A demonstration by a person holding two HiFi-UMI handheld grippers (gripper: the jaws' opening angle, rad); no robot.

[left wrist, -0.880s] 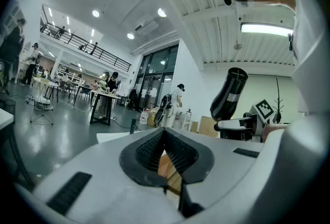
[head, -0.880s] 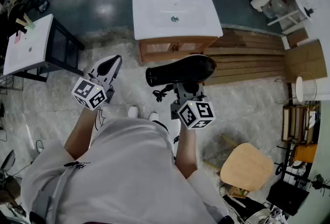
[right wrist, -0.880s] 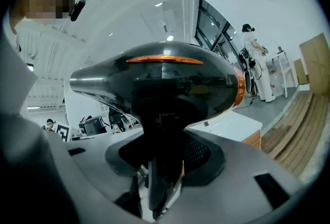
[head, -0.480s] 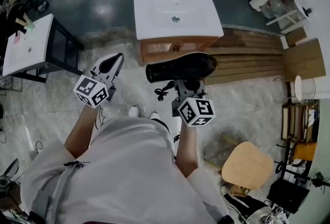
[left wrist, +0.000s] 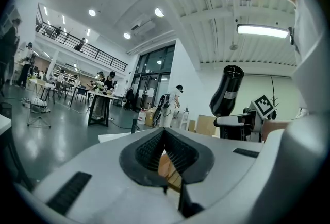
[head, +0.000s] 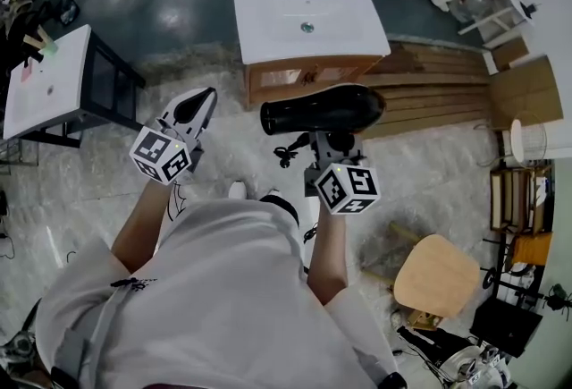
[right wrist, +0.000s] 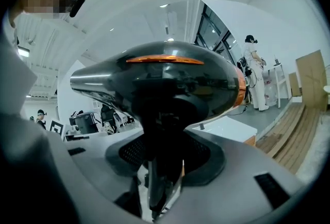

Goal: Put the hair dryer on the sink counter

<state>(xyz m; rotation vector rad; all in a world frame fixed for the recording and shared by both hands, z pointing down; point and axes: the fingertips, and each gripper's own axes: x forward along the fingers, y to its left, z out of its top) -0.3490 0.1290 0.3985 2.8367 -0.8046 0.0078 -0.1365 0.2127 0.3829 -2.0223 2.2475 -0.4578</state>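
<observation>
Carry step: right gripper (head: 327, 144) clamped on dryer (head: 322, 110) handle, dryer in air, short of counter (head: 366, 38) front edge. Left gripper (head: 189, 113) jaws together, empty. Next: reach forward, lower onto counter, release.

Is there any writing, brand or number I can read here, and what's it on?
No readable words or numbers anywhere.
Marker cubes: black-and-white square patterns, not words.
Hair dryer: a pale band on its barrel, too blurred to read.

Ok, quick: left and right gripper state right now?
Left gripper: shut, nothing between its jaws.
Right gripper: shut on the hair dryer, by its handle.
</observation>
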